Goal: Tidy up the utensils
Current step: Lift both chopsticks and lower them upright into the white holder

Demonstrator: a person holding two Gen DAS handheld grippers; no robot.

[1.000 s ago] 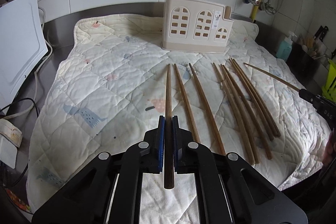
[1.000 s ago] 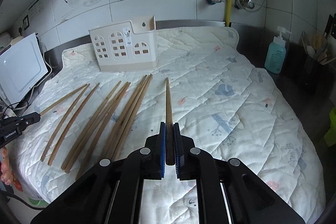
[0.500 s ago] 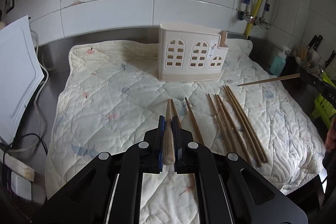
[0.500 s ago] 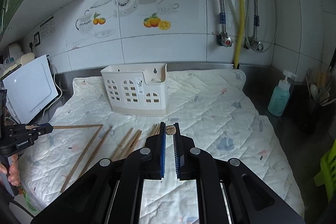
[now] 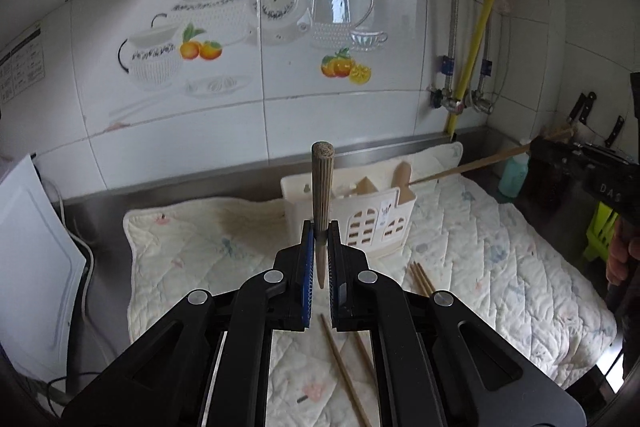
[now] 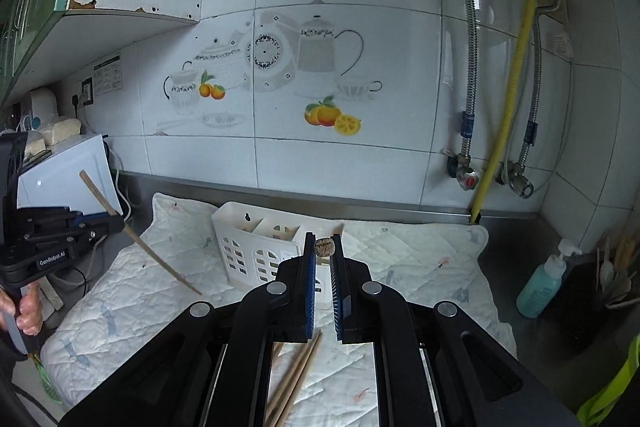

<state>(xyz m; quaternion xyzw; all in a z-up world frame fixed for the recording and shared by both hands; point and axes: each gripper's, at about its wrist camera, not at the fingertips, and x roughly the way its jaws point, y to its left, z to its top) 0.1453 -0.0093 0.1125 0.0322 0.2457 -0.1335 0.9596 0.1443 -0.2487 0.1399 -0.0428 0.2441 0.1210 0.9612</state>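
Both claws have lifted chopsticks upright.

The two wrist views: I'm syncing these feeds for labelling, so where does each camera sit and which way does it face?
Left wrist: rides the left gripper, facing the tiled wall and the cream plastic utensil holder; it shows its own fingers clamping a brown wooden chopstick, with the right gripper at the right edge.
Right wrist: rides the right gripper, facing the same wall; its chopstick appears end-on, and the left gripper shows at left.
Shared: holder, white quilted mat, loose chopsticks.
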